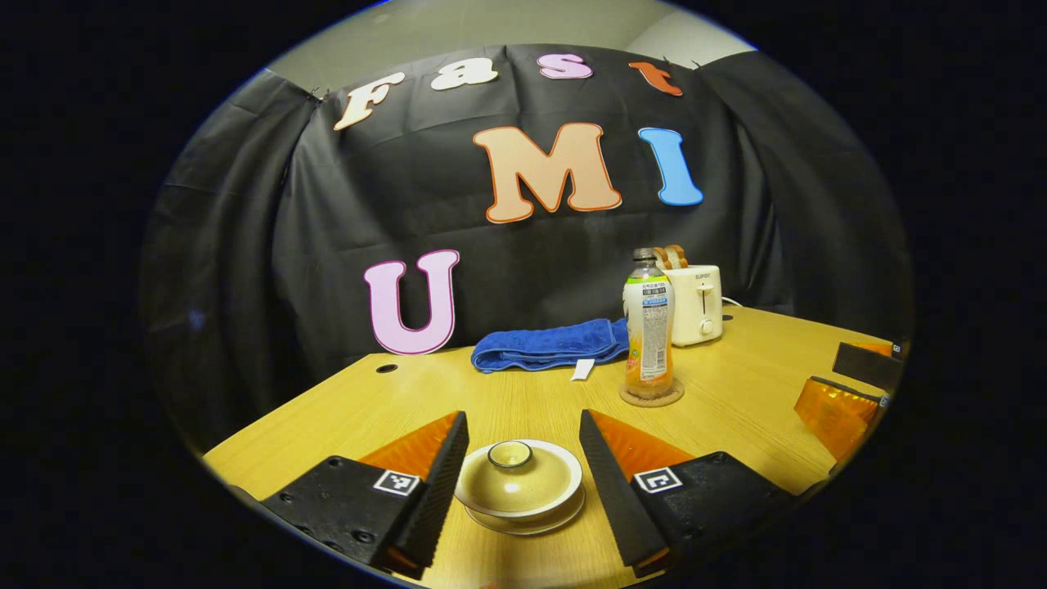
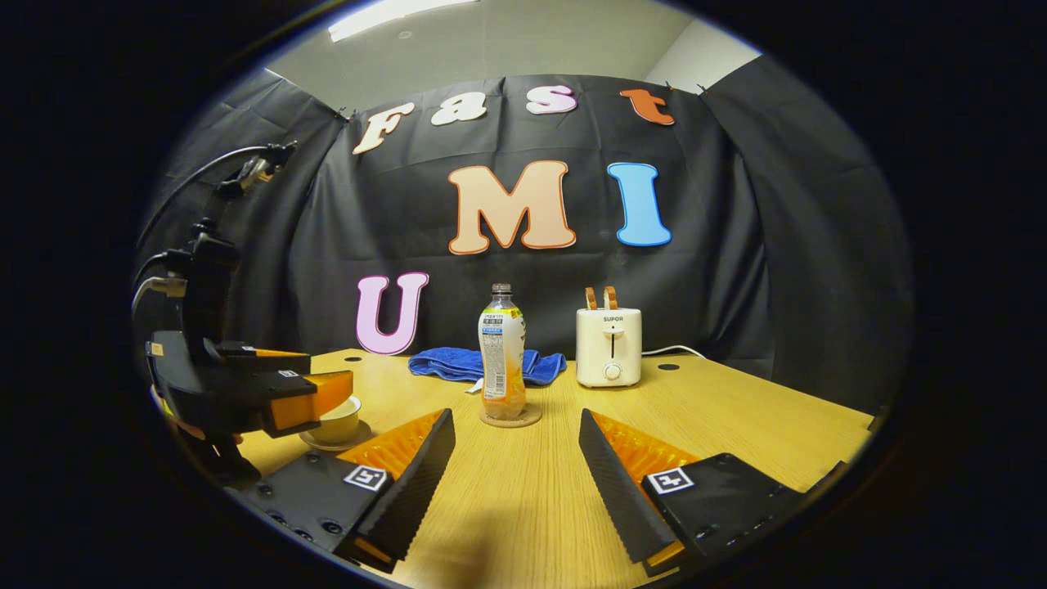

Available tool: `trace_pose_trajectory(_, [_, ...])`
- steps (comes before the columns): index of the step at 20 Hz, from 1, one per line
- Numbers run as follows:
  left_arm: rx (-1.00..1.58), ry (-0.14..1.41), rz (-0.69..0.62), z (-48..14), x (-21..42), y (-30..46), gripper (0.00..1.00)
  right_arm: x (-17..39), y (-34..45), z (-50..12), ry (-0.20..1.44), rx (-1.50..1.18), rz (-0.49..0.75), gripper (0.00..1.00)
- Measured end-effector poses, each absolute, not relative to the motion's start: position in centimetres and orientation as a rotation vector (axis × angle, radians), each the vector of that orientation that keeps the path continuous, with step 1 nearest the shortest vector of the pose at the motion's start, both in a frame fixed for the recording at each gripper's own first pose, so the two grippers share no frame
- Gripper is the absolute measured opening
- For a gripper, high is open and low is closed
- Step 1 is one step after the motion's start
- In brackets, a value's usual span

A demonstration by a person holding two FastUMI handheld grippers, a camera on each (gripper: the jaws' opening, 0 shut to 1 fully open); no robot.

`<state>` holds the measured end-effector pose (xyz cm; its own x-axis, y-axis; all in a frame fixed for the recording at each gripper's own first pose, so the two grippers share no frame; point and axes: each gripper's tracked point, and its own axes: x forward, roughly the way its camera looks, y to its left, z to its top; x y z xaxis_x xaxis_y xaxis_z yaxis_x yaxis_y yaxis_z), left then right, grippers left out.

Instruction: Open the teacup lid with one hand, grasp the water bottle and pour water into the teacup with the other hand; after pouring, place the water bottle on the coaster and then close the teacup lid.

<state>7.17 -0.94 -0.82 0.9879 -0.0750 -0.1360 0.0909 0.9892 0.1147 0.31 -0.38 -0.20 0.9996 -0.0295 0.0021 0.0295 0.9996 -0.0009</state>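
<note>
1 teacup (image 1: 519, 484), 1 bottle (image 1: 649, 329).

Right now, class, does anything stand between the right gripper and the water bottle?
Nothing visible does. The right gripper is open, and only bare table lies between its fingers and the water bottle, upright on its coaster.

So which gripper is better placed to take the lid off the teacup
Left. The left gripper is open with its fingers either side of the lid. The right gripper is open over bare table, facing the water bottle.
</note>
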Motion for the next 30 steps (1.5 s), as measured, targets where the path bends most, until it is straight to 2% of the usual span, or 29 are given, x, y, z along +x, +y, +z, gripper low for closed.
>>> trace_pose_trajectory(1, [0.124, 0.148, -0.080, -1.1, 7.2, -0.9, 0.74, 0.3, -0.4, -0.2, -0.003, -0.001, -0.030, 0.94])
trace_pose_trajectory(4, [0.132, 0.172, -0.073, -1.6, 7.5, -0.9, 0.67, 0.4, -0.4, -0.2, -0.003, -0.001, -0.030, 0.94])
trace_pose_trajectory(5, [0.136, 0.179, -0.068, -1.7, 7.6, -0.8, 0.62, 0.4, -0.4, -0.2, -0.004, -0.002, -0.030, 0.94])
trace_pose_trajectory(10, [0.157, 0.235, -0.047, -3.3, 7.9, -0.1, 0.60, 0.3, -0.4, -0.2, -0.005, -0.002, -0.033, 0.94])
trace_pose_trajectory(11, [0.157, 0.230, -0.045, -3.2, 7.9, 0.0, 0.50, 0.4, -0.4, -0.2, -0.005, -0.002, -0.032, 0.94])
trace_pose_trajectory(13, [0.169, 0.231, -0.043, -3.1, 8.0, 0.0, 0.50, 0.4, -0.4, -0.3, -0.004, -0.002, -0.033, 0.94])
trace_pose_trajectory(14, [0.172, 0.231, -0.044, -3.1, 8.0, 0.1, 0.47, 0.4, -0.4, -0.2, -0.004, -0.002, -0.033, 0.98])
trace_pose_trajectory(15, [0.173, 0.229, -0.045, -3.0, 8.0, 0.0, 0.43, 0.4, -0.4, -0.2, -0.005, -0.002, -0.033, 0.94])
trace_pose_trajectory(16, [0.175, 0.228, -0.046, -3.1, 8.1, 0.1, 0.42, 0.4, -0.4, -0.2, -0.005, -0.002, -0.033, 0.98])
trace_pose_trajectory(17, [0.178, 0.224, -0.044, -2.9, 8.1, 0.2, 0.37, 0.4, -0.4, -0.2, -0.005, -0.002, -0.033, 0.94])
trace_pose_trajectory(18, [0.174, 0.217, -0.042, -2.9, 8.3, 0.4, 0.35, 0.4, -0.5, -0.2, -0.005, -0.002, -0.034, 0.94])
trace_pose_trajectory(19, [0.171, 0.216, -0.046, -2.8, 8.1, 0.3, 0.28, 0.4, -0.5, -0.3, -0.005, -0.002, -0.035, 0.94])
trace_pose_trajectory(21, [0.162, 0.211, -0.055, -2.8, 8.2, 0.3, 0.27, 0.4, -0.5, -0.3, -0.004, -0.002, -0.038, 0.94])
trace_pose_trajectory(22, [0.150, 0.210, -0.059, -2.8, 8.2, 0.3, 0.27, 0.4, -0.5, -0.3, -0.003, -0.002, -0.038, 0.98])
trace_pose_trajectory(23, [0.124, 0.204, -0.062, -2.7, 8.2, 0.2, 0.25, 0.4, -0.5, -0.3, -0.001, -0.002, -0.038, 0.94])
trace_pose_trajectory(24, [0.102, 0.202, -0.065, -2.6, 8.2, 0.2, 0.25, 0.4, -0.5, -0.4, 0.000, -0.001, -0.038, 0.98])
trace_pose_trajectory(25, [0.089, 0.204, -0.069, -2.6, 8.1, 0.2, 0.25, 0.4, -0.5, -0.3, -0.002, -0.002, -0.037, 0.94])
trace_pose_trajectory(26, [0.077, 0.202, -0.067, -2.5, 8.0, 0.4, 0.25, 0.4, -0.4, -0.3, -0.001, -0.004, -0.031, 0.94])
trace_pose_trajectory(27, [0.072, 0.195, -0.070, -2.1, 8.0, 0.4, 0.25, 0.4, -0.2, -0.2, -0.008, -0.002, -0.024, 0.98])
trace_pose_trajectory(28, [0.068, 0.186, -0.067, -1.8, 7.9, 0.6, 0.25, 0.7, -0.3, -0.2, -0.007, -0.004, -0.027, 0.98])
trace_pose_trajectory(29, [0.064, 0.175, -0.068, -1.3, 7.8, 0.7, 0.25, 0.7, -0.1, -0.2, -0.009, -0.003, -0.016, 0.94])
trace_pose_trajectory(30, [0.058, 0.167, -0.071, -0.9, 7.6, 0.8, 0.25, 1.0, 0.3, -0.2, -0.004, -0.003, 0.003, 0.96])
